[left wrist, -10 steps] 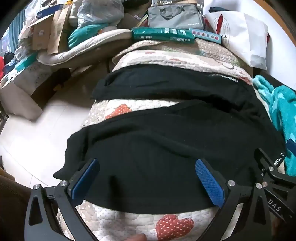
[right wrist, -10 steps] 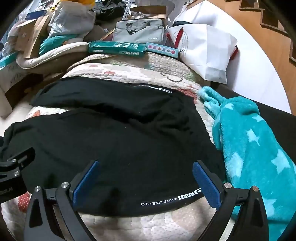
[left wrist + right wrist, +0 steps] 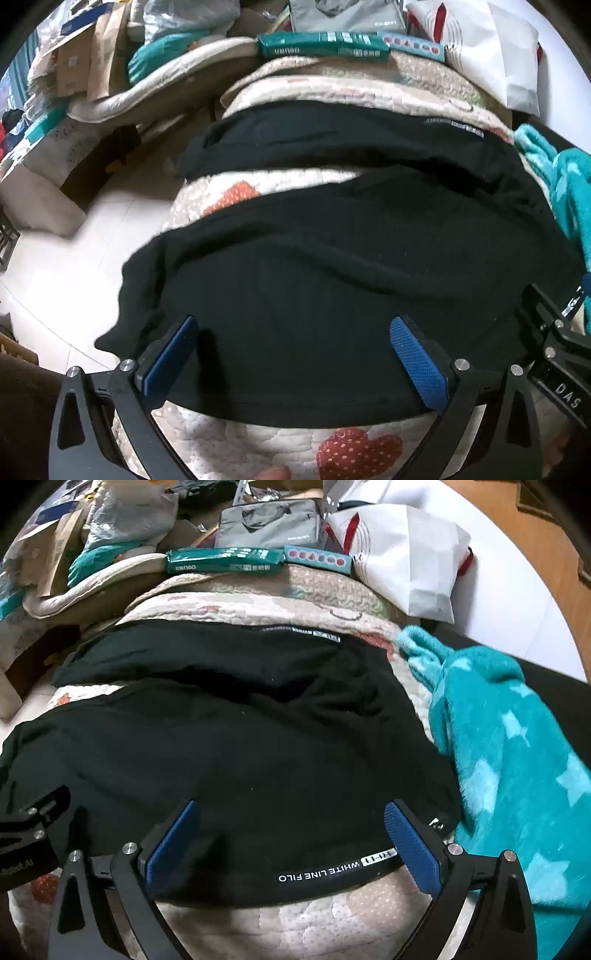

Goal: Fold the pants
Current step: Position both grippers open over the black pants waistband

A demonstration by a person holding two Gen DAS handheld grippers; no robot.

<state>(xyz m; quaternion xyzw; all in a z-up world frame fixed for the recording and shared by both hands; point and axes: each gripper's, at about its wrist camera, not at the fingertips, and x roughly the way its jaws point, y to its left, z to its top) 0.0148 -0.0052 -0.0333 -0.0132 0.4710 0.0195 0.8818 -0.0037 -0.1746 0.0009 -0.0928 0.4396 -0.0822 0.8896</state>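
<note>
Currently you are holding both the left gripper [image 3: 291, 349] and right gripper [image 3: 290, 830] spread wide over the pants [image 3: 240, 746] — soft, limp, light cloth; I judge the near hem the best hold.

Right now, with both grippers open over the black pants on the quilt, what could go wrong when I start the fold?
1. The left gripper and right gripper hover open over the near edge of the black pants; closing deep might pinch the quilt too.
2. The teal blanket lies against the pants' right side and could snag or drag along.
3. The pants' left end overhangs the quilt edge, so it might slide toward the floor.
</note>
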